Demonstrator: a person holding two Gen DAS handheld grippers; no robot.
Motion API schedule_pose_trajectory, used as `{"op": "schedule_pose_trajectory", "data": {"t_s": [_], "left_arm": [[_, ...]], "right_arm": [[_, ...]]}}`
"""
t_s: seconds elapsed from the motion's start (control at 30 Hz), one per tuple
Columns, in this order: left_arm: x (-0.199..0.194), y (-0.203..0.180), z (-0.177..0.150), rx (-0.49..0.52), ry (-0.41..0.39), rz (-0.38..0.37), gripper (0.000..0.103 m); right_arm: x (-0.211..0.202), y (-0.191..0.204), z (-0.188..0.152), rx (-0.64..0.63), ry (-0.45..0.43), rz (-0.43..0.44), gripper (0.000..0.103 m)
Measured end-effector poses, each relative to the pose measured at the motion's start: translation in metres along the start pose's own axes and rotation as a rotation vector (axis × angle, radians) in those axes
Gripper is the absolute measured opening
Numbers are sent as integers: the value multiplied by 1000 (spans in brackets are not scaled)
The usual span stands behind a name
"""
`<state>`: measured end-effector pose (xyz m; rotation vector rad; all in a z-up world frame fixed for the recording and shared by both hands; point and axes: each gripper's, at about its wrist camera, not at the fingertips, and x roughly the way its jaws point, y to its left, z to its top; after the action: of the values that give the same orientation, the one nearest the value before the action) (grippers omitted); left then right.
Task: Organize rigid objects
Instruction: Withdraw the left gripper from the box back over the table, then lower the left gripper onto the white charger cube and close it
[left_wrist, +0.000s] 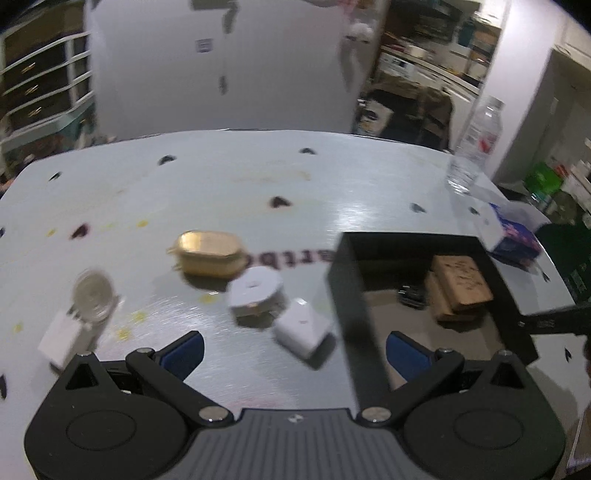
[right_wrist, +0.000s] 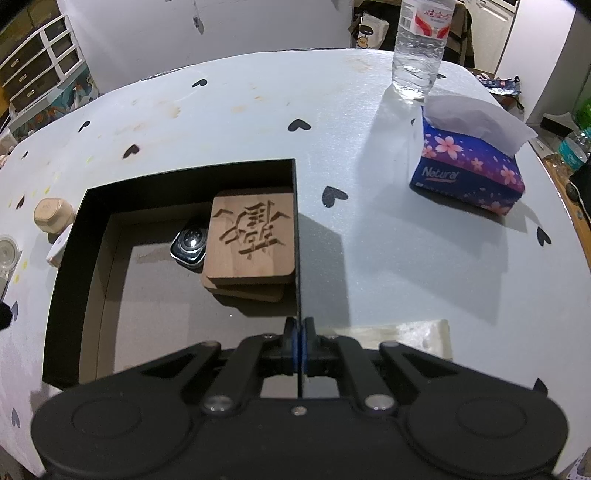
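The right gripper (right_wrist: 297, 341) has its two blue pads pressed tight together on the thin right wall of the black open-topped cardboard box (right_wrist: 62, 266). It pinches the wall near the box's near right corner. I think it holds on there so the box stays put while things get dropped in.

Inside the box, by the far right wall, sit two square wooden coasters with a carved sign (right_wrist: 251, 236), one stacked on the other. A small black smartwatch face (right_wrist: 188, 245) lies just to their left, partly tucked under them. The rest of the box floor is bare, so there is lots of room left.

The left gripper (left_wrist: 295, 354) has its blue fingers (left_wrist: 184, 352) spread wide apart, and nothing is between them. It hangs over the table just left of the box. The picture there is blurry.

Just past those open fingers lies a small white plastic square block (left_wrist: 301, 326), the nearest thing to them. Touching it on the far side is a round white lidded jar (left_wrist: 255, 291), and behind that a gold rounded metal tin (left_wrist: 208, 253). Further left is a clear round dish (left_wrist: 92, 295) resting by a white rectangular block (left_wrist: 64, 339). All these lie on the pale table with black heart marks (right_wrist: 406, 258), still outside the box. I think the wide fingers are ready to pick one up.

Far right stand a clear water bottle (right_wrist: 419, 44) and a purple flowered tissue box (right_wrist: 469, 166).
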<state>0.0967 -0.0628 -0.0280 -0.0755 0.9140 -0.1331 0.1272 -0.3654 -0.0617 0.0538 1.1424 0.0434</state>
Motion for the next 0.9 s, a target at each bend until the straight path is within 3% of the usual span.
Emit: {"op": "schedule_pose_trajectory", "data": {"t_s": [0.23, 0.6, 0.83, 0.9], "left_arm": [[4, 58, -9, -66, -9, 81, 103], [19, 155, -7, 28, -8, 156, 102], [41, 183, 3, 33, 33, 122, 100], [49, 186, 3, 29, 64, 106, 93]], "right_arm": [[1, 0, 0, 6, 2, -4, 3], [2, 2, 1, 12, 5, -15, 3], [1, 2, 0, 20, 5, -21, 3], [1, 2, 0, 21, 5, -24, 3]]}}
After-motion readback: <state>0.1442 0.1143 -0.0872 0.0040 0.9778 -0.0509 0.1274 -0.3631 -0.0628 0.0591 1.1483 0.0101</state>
